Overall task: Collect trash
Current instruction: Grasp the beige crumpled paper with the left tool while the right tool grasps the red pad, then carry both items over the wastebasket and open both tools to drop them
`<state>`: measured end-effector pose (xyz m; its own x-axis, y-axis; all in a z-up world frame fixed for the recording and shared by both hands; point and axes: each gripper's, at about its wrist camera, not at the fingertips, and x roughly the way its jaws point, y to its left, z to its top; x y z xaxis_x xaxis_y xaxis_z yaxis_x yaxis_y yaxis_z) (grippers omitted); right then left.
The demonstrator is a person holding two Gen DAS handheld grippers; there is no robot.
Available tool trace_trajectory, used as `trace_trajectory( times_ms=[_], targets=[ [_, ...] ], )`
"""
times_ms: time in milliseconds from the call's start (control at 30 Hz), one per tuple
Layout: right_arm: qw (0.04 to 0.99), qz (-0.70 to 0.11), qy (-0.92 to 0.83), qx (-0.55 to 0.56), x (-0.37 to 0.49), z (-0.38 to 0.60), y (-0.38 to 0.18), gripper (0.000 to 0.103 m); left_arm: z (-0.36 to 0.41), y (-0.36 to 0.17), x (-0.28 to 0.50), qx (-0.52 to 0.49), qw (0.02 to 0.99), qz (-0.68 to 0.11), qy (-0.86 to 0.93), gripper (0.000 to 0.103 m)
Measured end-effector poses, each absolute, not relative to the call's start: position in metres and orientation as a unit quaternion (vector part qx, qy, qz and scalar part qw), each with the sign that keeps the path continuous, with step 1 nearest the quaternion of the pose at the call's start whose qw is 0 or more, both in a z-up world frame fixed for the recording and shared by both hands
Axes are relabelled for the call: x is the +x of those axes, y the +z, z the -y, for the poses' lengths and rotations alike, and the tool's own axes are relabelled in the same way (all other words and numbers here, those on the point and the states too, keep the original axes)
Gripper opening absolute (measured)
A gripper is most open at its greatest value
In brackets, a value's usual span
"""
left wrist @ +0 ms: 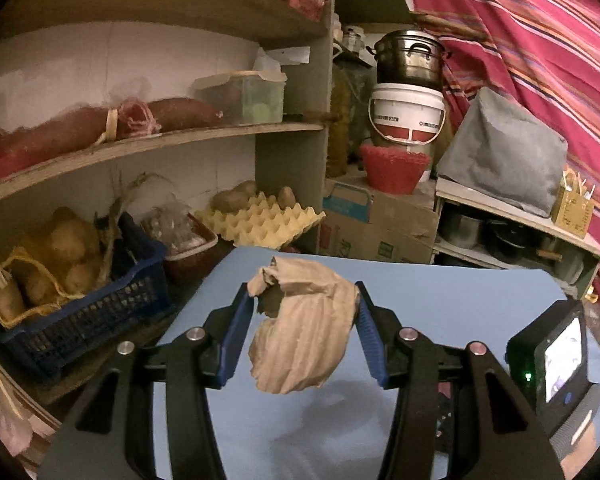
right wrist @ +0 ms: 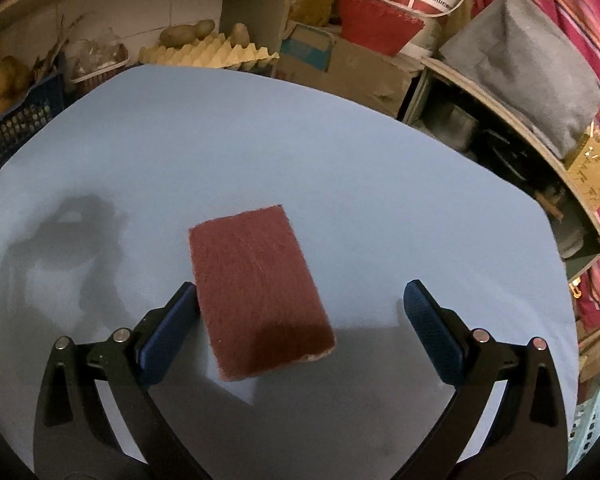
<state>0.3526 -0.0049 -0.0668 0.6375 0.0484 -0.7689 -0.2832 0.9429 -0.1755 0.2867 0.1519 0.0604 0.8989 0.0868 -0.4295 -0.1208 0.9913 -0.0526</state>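
In the left wrist view my left gripper (left wrist: 302, 300) is shut on a crumpled brown paper wad (left wrist: 300, 328) and holds it above the blue table (left wrist: 440, 304). In the right wrist view my right gripper (right wrist: 300, 300) is open around a dark red scouring sponge (right wrist: 256, 288) that lies flat on the blue table (right wrist: 340, 152). The left pad is beside the sponge's left edge; the right pad stands well apart from it. The body of the right gripper (left wrist: 560, 364) shows at the right of the left wrist view.
Wooden shelves (left wrist: 152, 140) behind the table hold a yellow egg tray (left wrist: 260, 220) with potatoes and a blue crate (left wrist: 92, 300). A red basket (left wrist: 392, 168), a white bucket (left wrist: 406, 114), a cardboard box (left wrist: 376, 224) and a grey covered object (left wrist: 500, 156) stand at the back right.
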Motion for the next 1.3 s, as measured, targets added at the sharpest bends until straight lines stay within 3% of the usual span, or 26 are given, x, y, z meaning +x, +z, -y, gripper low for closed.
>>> trace_trajectory(
  times_ms=[200,300,367,433,1067,1300],
  targets=[
    [0.887,-0.433,0.117,-0.108,0.361,0.013,-0.069,0.095,-0.163,0.061,0.289,-0.069,0.971,-0.225,0.048,0.050],
    [0.885,-0.432,0.139,-0.102,0.356,0.012,-0.068,0.081,-0.164,0.062,0.289,-0.075,0.970,-0.224,0.049,0.050],
    [0.884,-0.429,0.152,-0.102,0.351,0.011,-0.066,0.066,-0.167,0.062,0.290,-0.086,0.969,-0.227,0.047,0.050],
    [0.884,-0.428,0.159,-0.102,0.347,0.009,-0.065,0.062,-0.168,0.061,0.291,-0.093,0.968,-0.231,0.044,0.050],
    [0.885,-0.428,0.160,-0.089,0.342,0.021,-0.064,0.061,-0.179,0.058,0.298,-0.087,0.967,-0.232,0.058,0.050],
    [0.910,-0.393,0.113,-0.068,0.316,0.070,-0.037,0.061,-0.160,0.057,0.300,-0.073,0.969,-0.232,0.049,0.050]
  ],
)
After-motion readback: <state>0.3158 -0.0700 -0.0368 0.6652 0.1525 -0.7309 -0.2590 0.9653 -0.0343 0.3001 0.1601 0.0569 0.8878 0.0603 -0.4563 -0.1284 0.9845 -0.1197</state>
